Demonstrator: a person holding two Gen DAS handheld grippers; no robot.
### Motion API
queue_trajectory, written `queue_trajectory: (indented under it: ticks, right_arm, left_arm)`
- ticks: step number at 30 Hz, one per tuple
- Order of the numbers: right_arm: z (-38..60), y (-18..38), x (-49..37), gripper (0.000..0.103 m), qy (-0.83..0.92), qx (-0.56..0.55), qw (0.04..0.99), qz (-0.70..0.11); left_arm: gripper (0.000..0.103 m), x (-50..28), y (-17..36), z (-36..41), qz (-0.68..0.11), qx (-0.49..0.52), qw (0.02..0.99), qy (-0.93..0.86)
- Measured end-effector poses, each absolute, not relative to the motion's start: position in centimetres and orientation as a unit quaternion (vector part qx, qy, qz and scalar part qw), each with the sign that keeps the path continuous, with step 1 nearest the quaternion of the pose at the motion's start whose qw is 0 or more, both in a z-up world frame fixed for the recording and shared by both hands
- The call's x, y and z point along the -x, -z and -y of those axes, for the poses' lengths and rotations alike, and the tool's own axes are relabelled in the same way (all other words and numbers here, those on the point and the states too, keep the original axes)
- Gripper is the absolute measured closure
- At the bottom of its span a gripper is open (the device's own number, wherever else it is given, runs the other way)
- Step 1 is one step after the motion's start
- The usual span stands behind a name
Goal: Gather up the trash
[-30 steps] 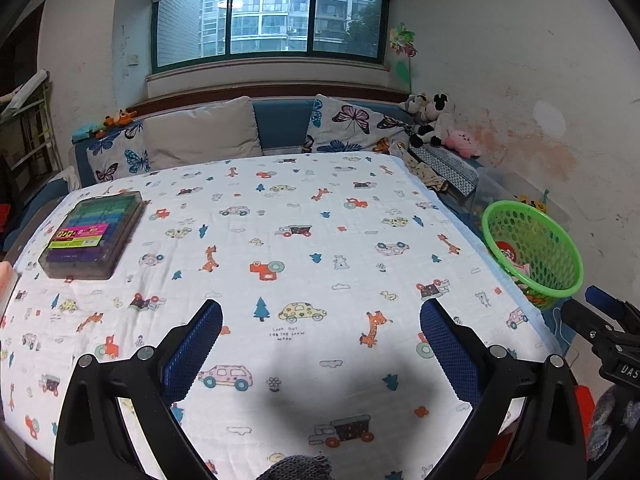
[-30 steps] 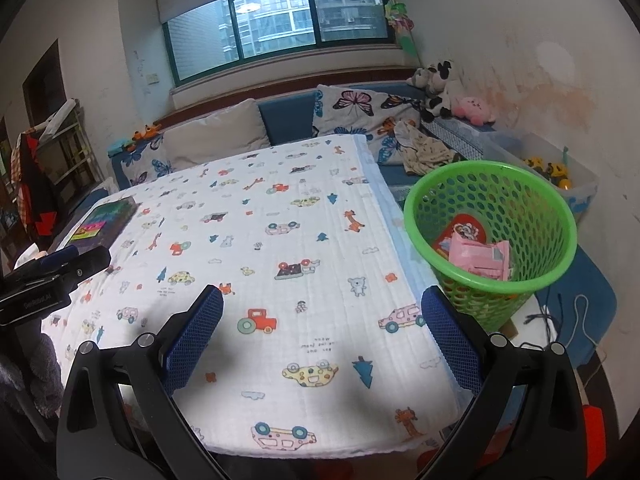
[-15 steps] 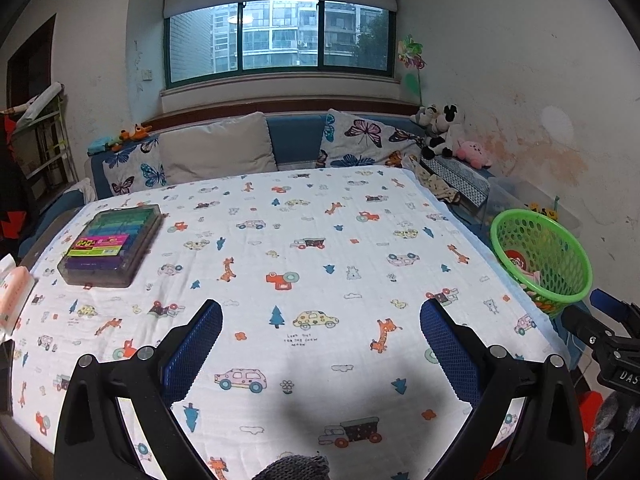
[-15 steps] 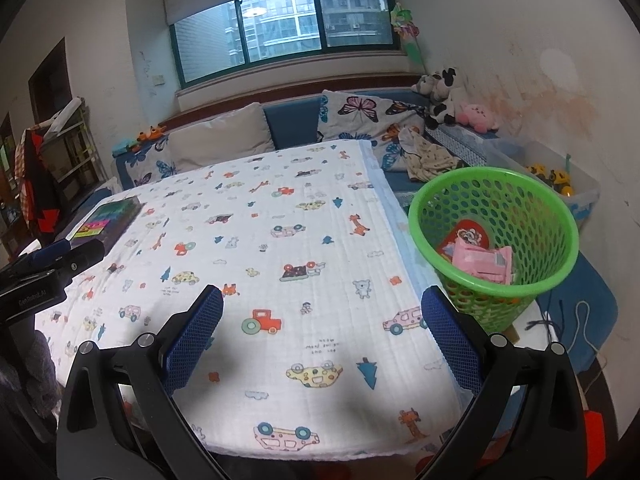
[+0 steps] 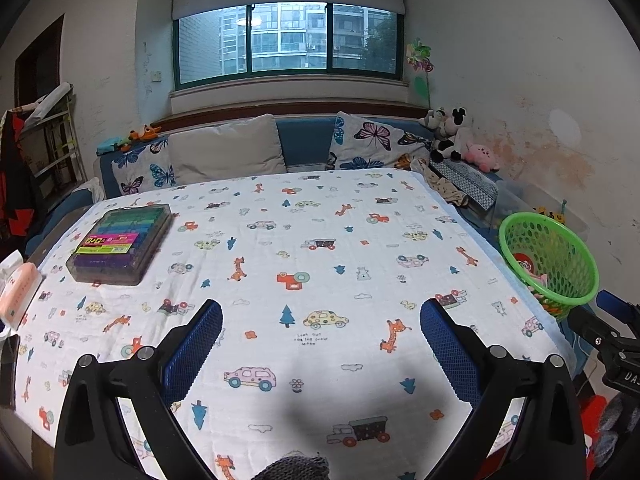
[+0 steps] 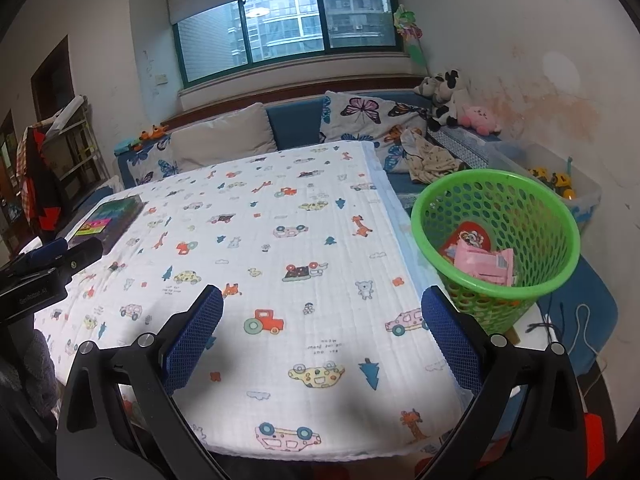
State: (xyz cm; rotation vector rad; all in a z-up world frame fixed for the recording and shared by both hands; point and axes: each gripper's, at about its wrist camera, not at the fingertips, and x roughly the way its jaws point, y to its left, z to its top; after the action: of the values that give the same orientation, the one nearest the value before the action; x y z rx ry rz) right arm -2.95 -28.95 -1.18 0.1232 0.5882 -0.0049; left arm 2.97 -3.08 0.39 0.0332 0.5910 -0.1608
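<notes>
A green mesh basket (image 6: 496, 200) stands off the table's right edge; it also shows in the left wrist view (image 5: 548, 256). In it lie pink wrappers (image 6: 486, 264) and a red packet (image 6: 466, 238). My left gripper (image 5: 320, 332) is open and empty above the near part of the patterned tablecloth (image 5: 320, 240). My right gripper (image 6: 322, 320) is open and empty above the cloth's near right part, left of the basket. A pink tissue pack (image 5: 18, 292) lies at the table's left edge.
A clear box of coloured items (image 5: 120, 246) lies on the cloth's far left. A blue sofa with cushions (image 5: 224, 152) and plush toys (image 5: 452, 140) runs behind the table. A clear bin of toys (image 6: 560, 184) sits by the right wall.
Both grippers have pulled back and tilted up, so more of the room and window shows. Both stay open and empty. The pink tissue pack has come into the left view.
</notes>
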Motion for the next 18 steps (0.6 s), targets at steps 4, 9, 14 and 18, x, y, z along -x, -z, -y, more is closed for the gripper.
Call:
queue_trajectory:
  ticks: [4,9,14,18]
  right_arm:
    - [28.89,1.19,2.97,0.004,0.002,-0.060,0.955,-0.289]
    - [28.83,1.20,3.01,0.004,0.000,-0.060,0.956,-0.289]
    - [28.76,1.18,3.05,0.004,0.000,-0.059,0.955,-0.290]
    - [28.74,1.16,3.05,0.004,0.000,-0.058,0.955,-0.290]
  left_arm:
    - [0.007,-2.93,-0.24,2.84,-0.292,-0.015,0.953,0.075]
    - [0.007,-2.79,-0.11,2.86,-0.293,-0.015,0.953,0.074]
    - [0.007,-2.72,-0.01,2.92,-0.294,-0.015,0.953,0.075]
    - [0.007,-2.69,0.03,2.94,-0.294,-0.016,0.953,0.075]
